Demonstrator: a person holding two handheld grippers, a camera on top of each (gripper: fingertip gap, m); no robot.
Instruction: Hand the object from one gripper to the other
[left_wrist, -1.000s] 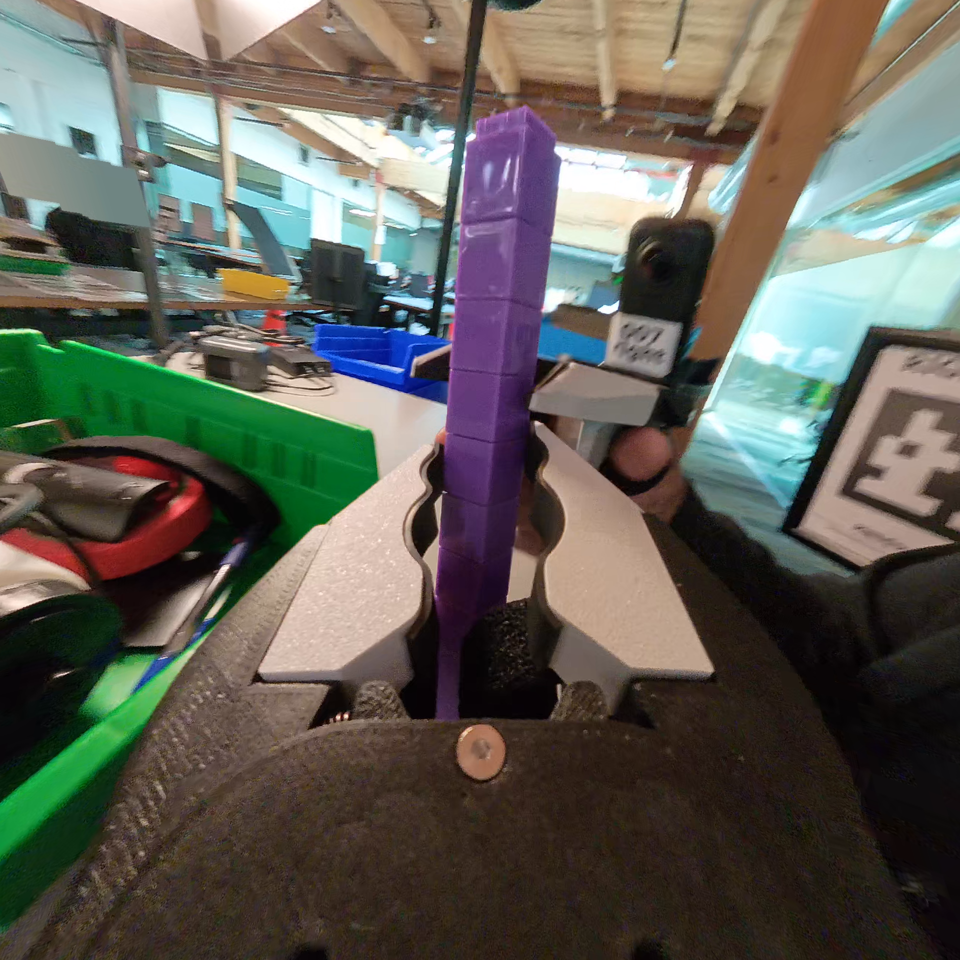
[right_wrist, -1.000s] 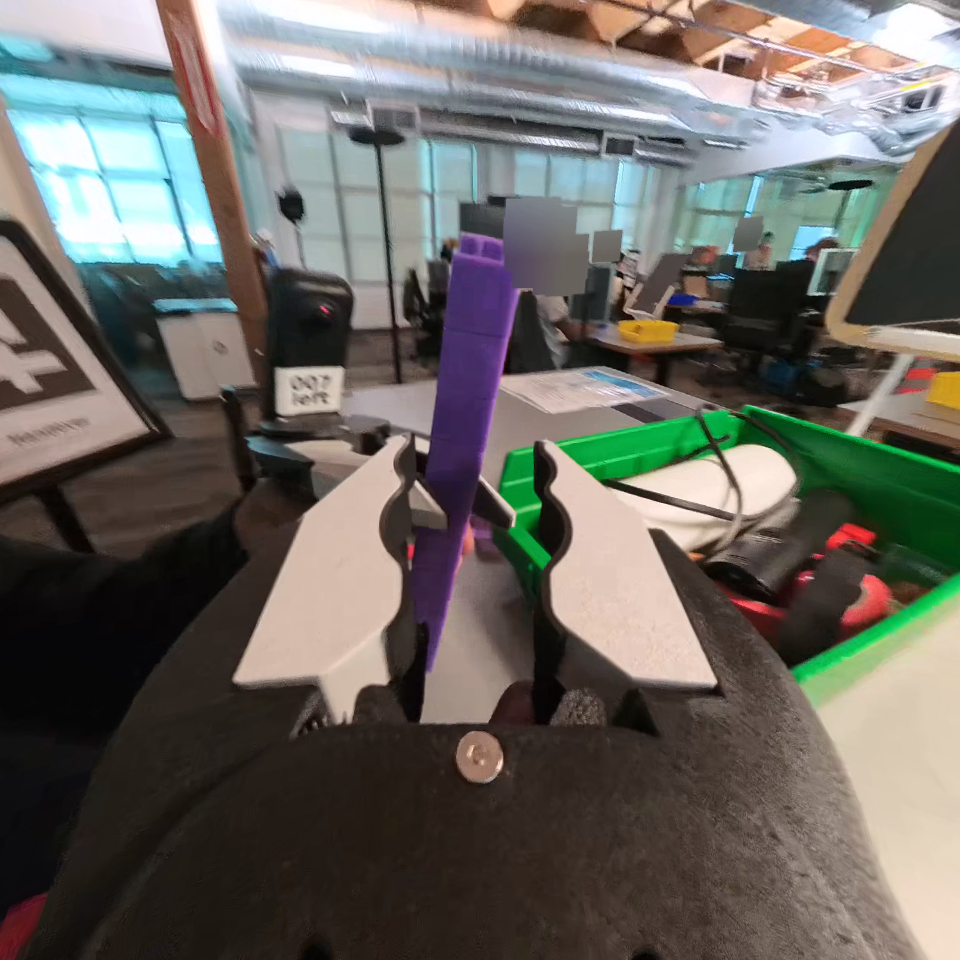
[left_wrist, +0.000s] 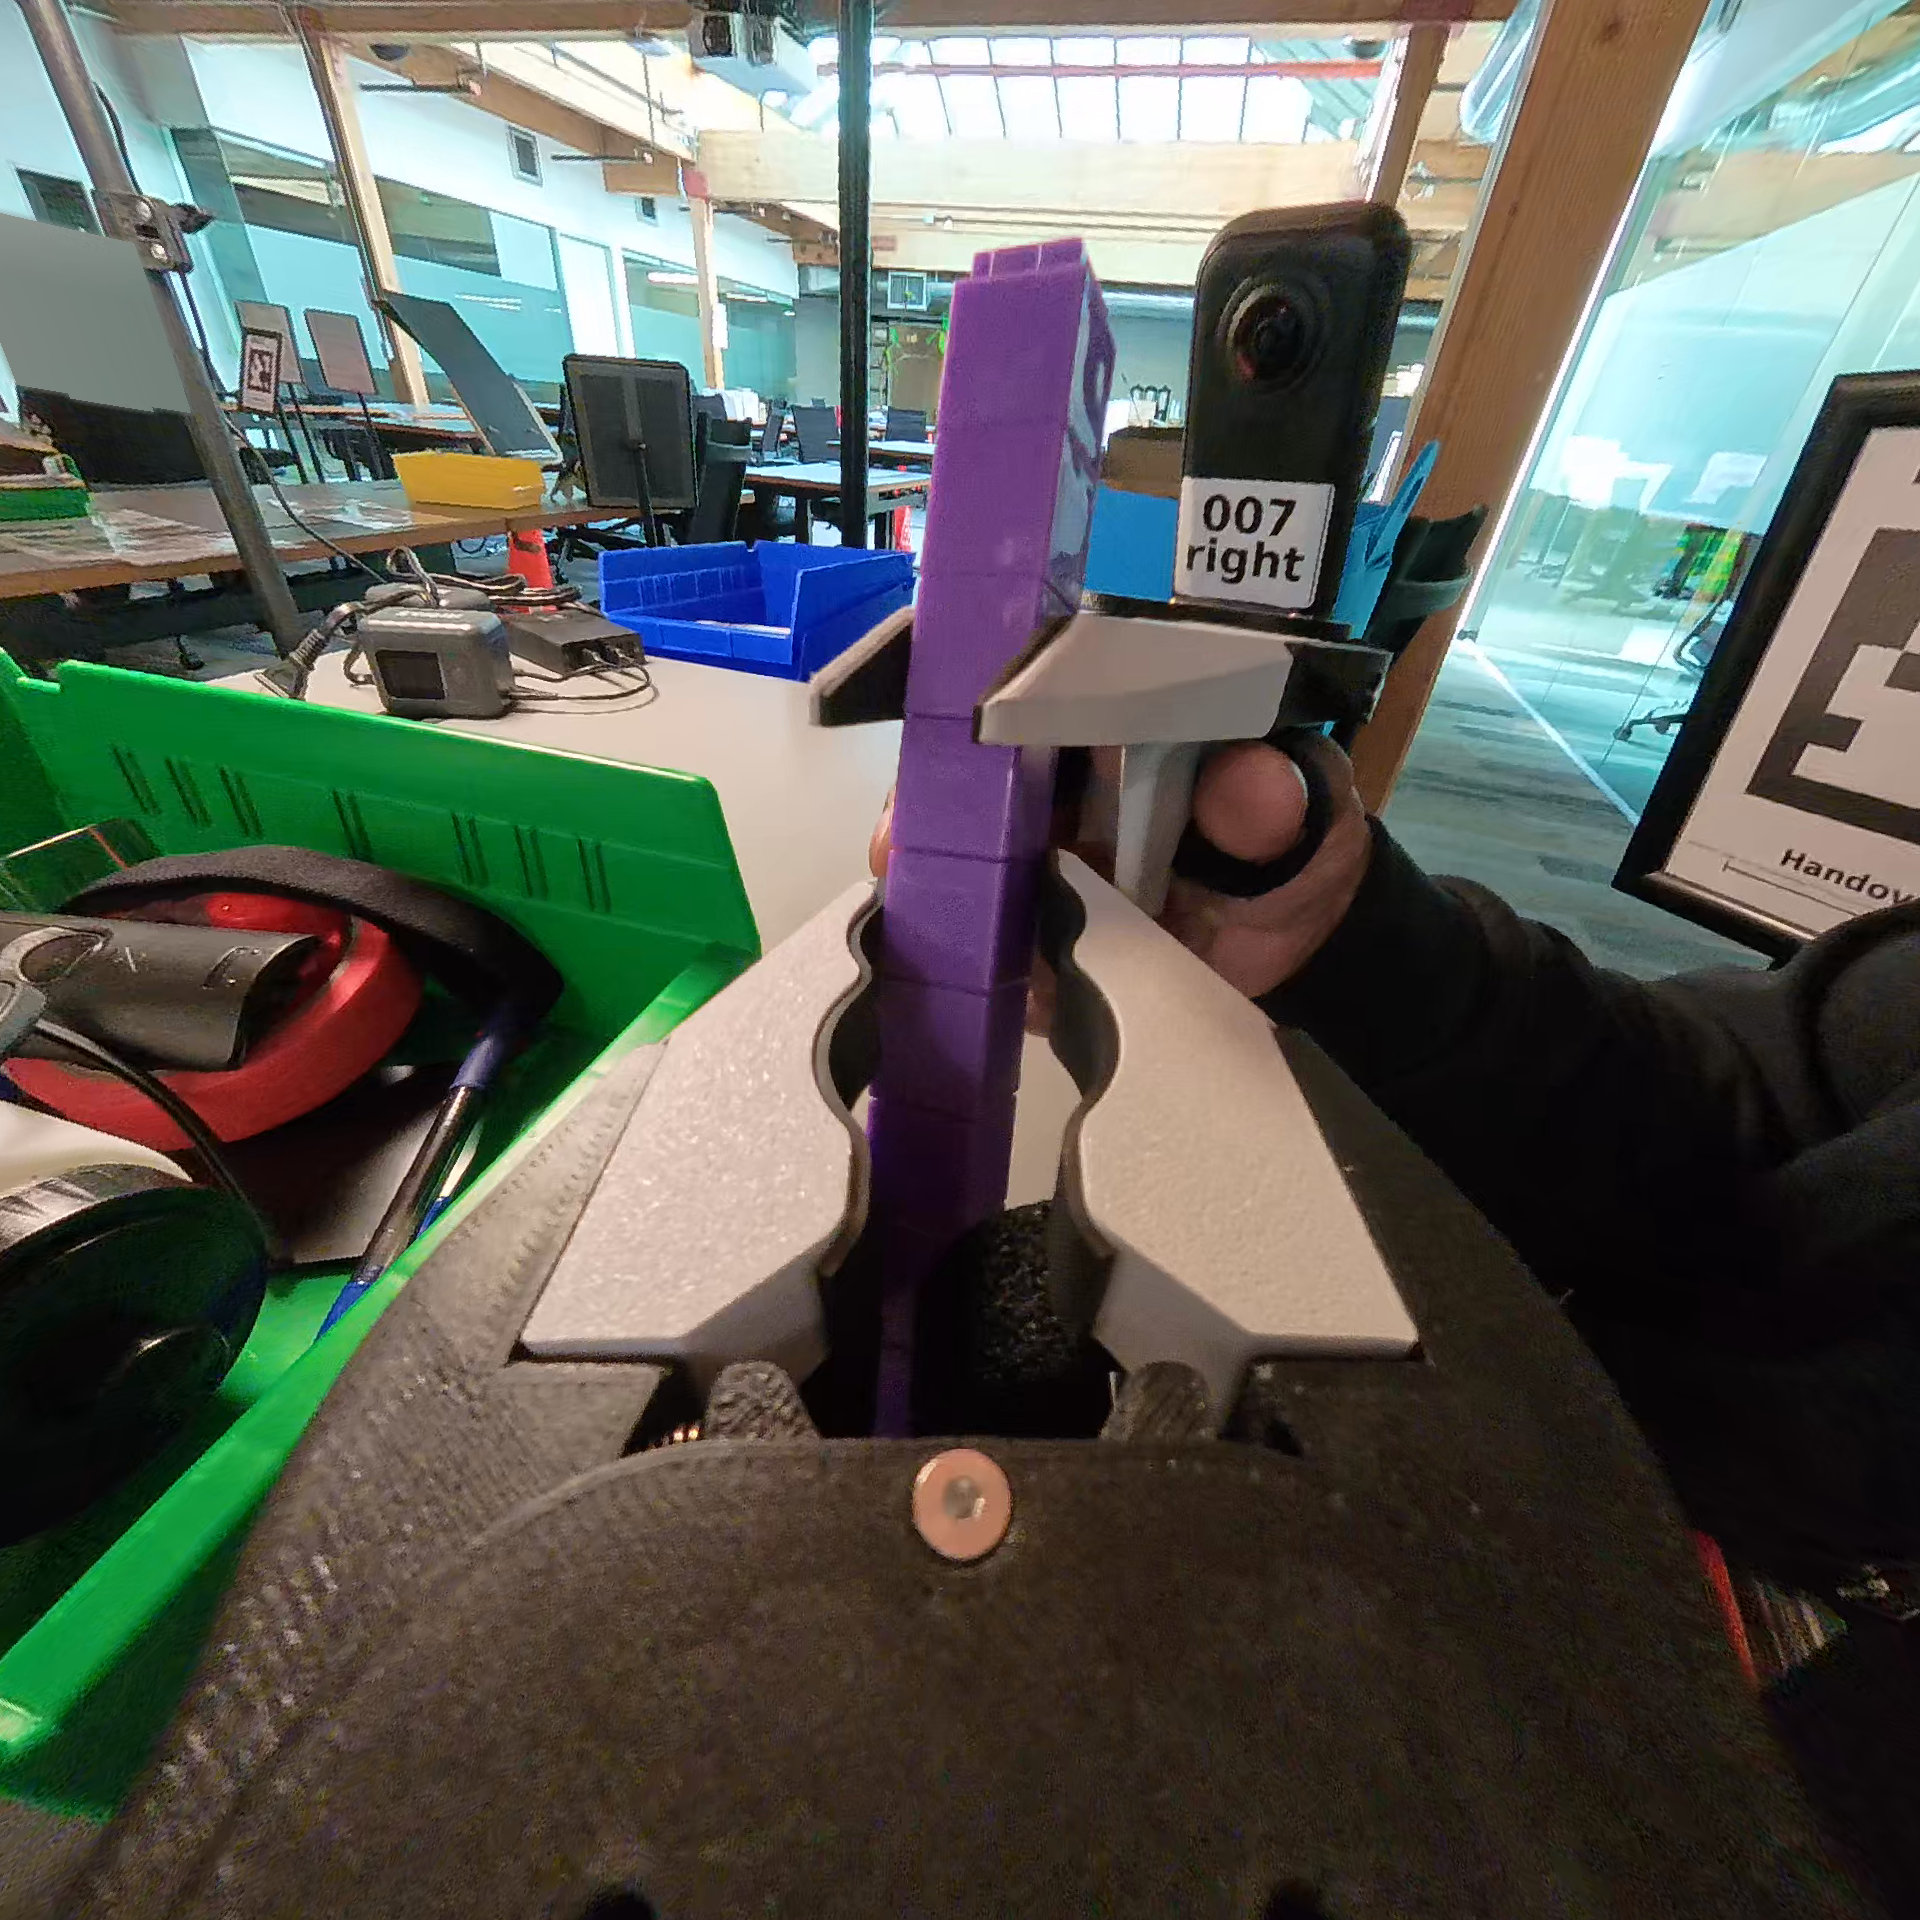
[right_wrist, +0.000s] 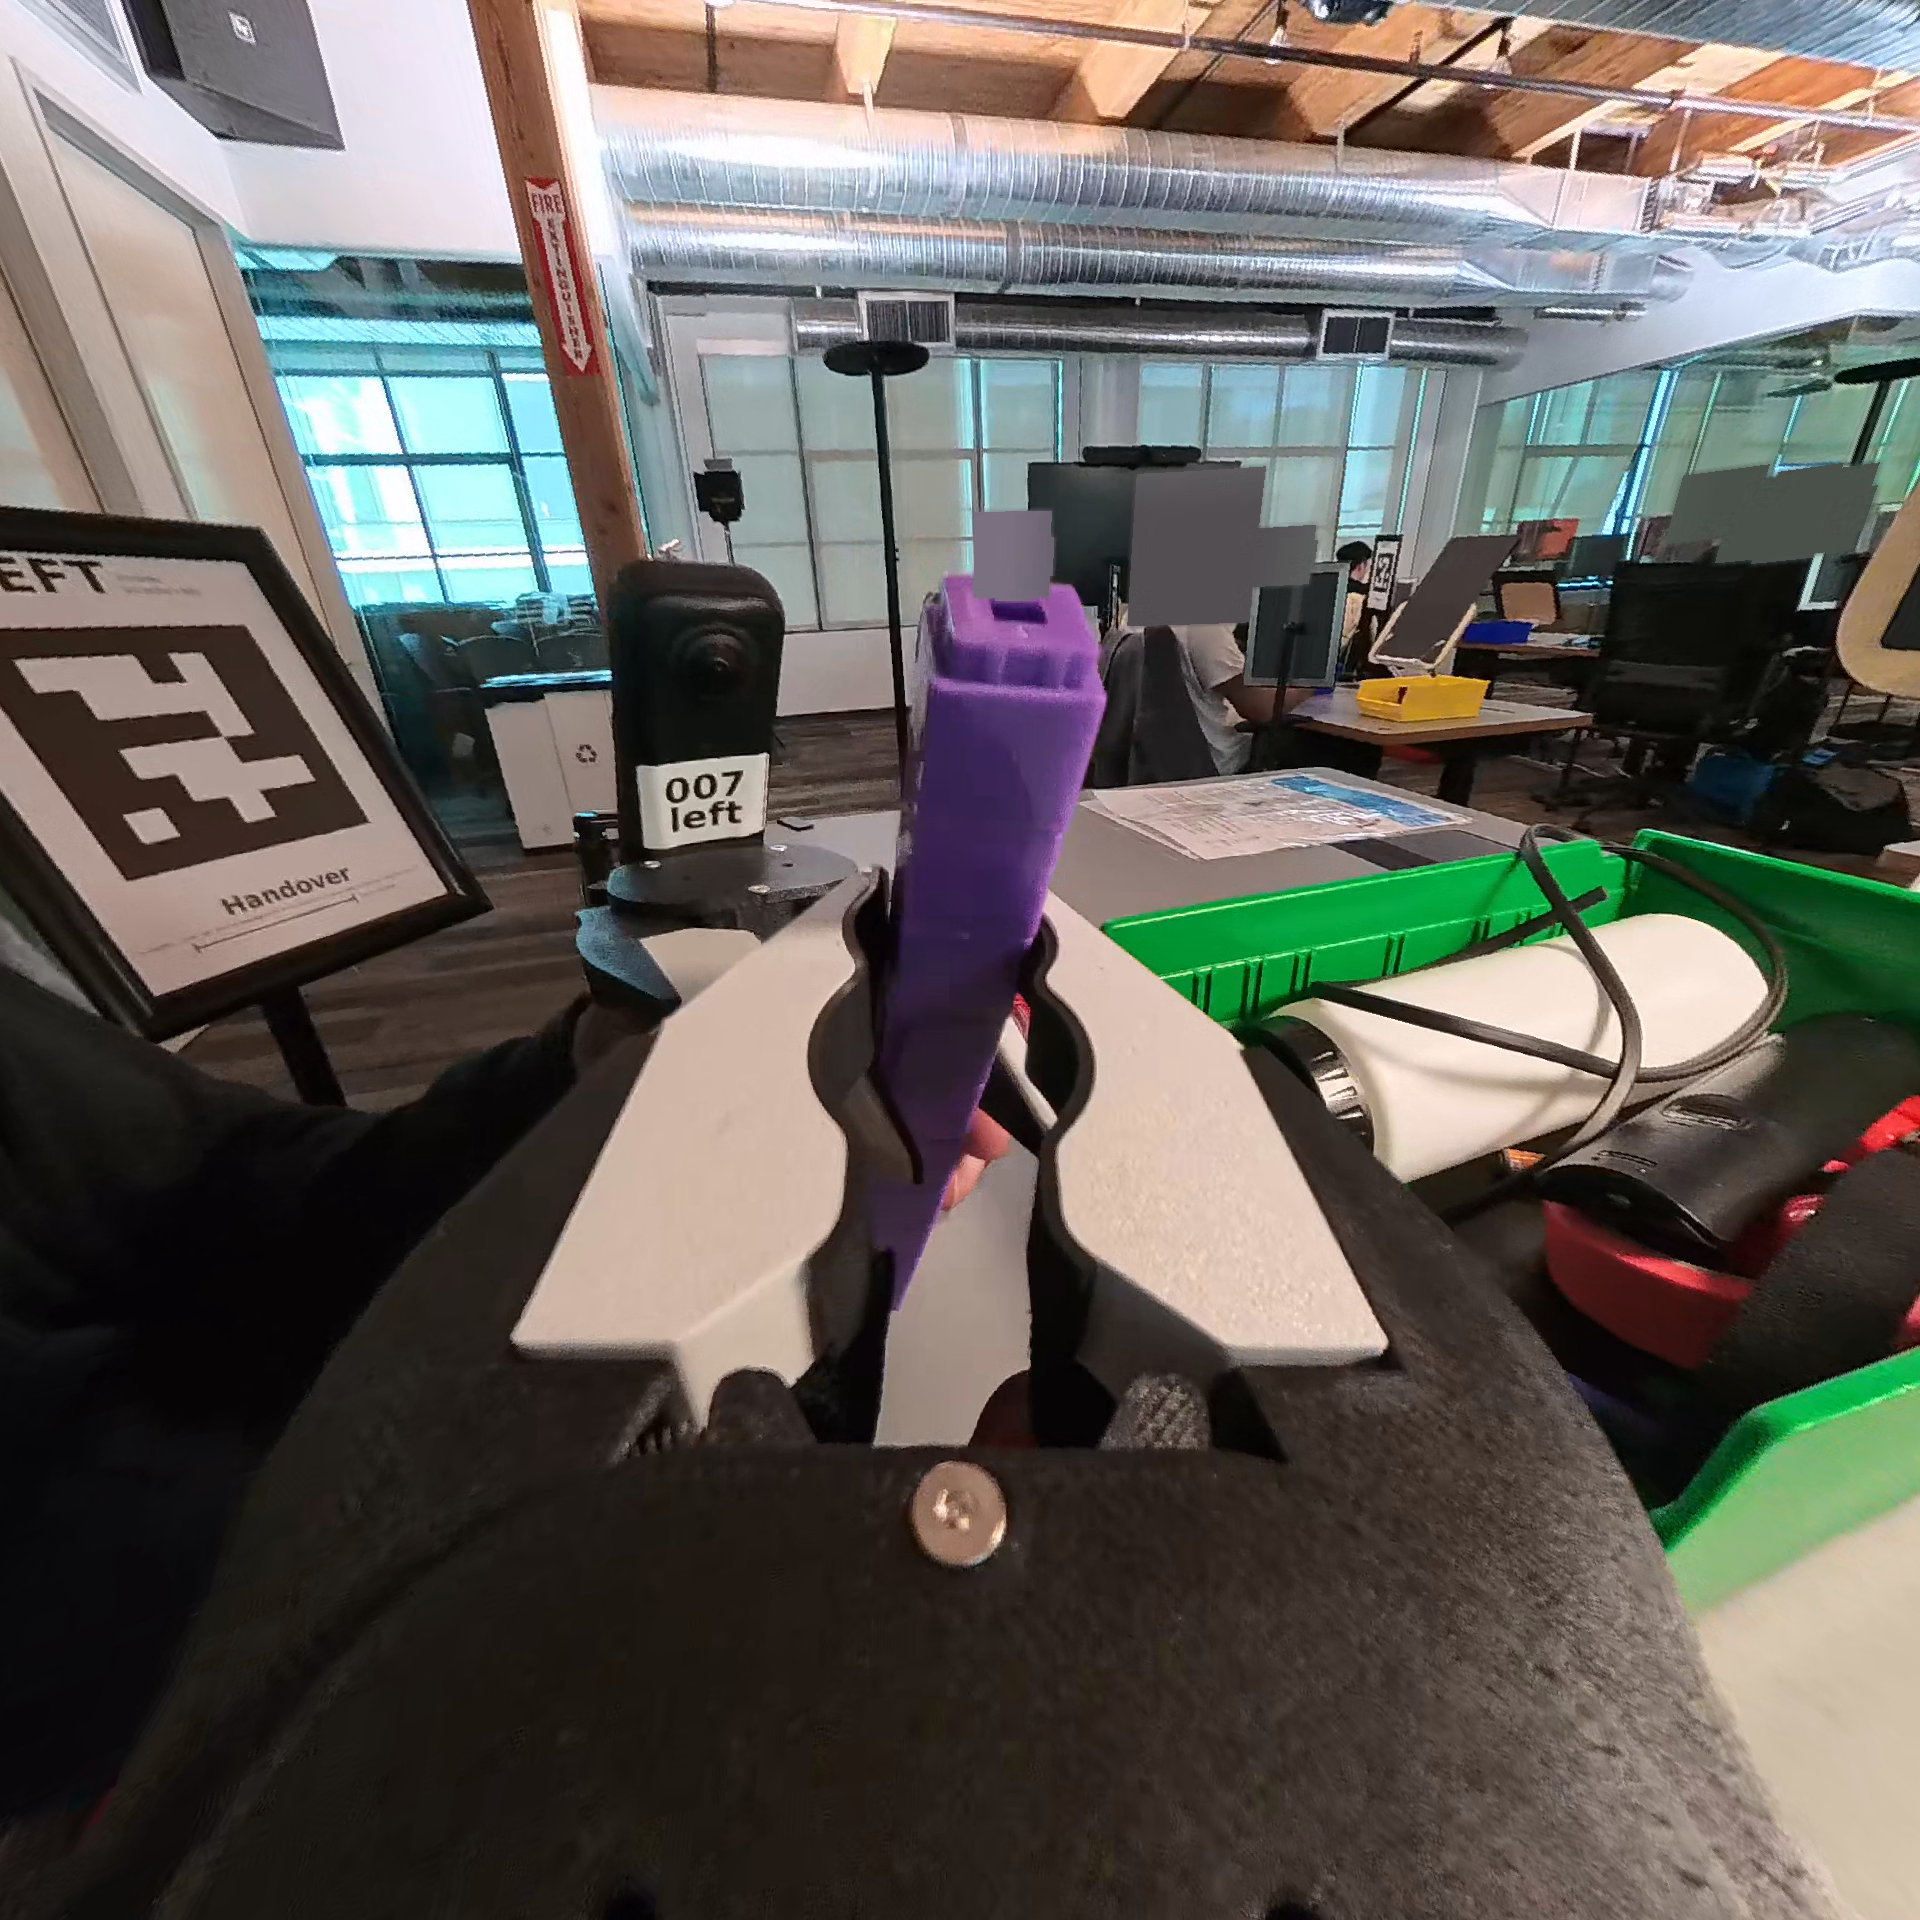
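Observation:
A tall purple stick of stacked cubes (left_wrist: 997, 468) stands upright between both grippers. My left gripper (left_wrist: 961, 894) is shut on its lower part; the stick's bottom end runs down between the jaws. My right gripper (left_wrist: 940, 675) faces it from the far side and is shut on the stick's middle, just above the left fingers. In the right wrist view the stick (right_wrist: 987, 810) leans slightly right, clamped at my right gripper's fingertips (right_wrist: 956, 914), with the left gripper (right_wrist: 951, 1117) holding it just behind. A gloved hand grips each handle.
A green bin (left_wrist: 416, 800) of red, black and white gear sits left of the handover; it also shows in the right wrist view (right_wrist: 1351, 914) on the right. A framed marker sign (left_wrist: 1818, 675) stands at the right. A blue bin (left_wrist: 748, 613) lies on the grey table (left_wrist: 769, 769) behind.
My right gripper has closed from wide open onto the purple stick. My left gripper keeps its hold. The two grippers have come a little closer together.

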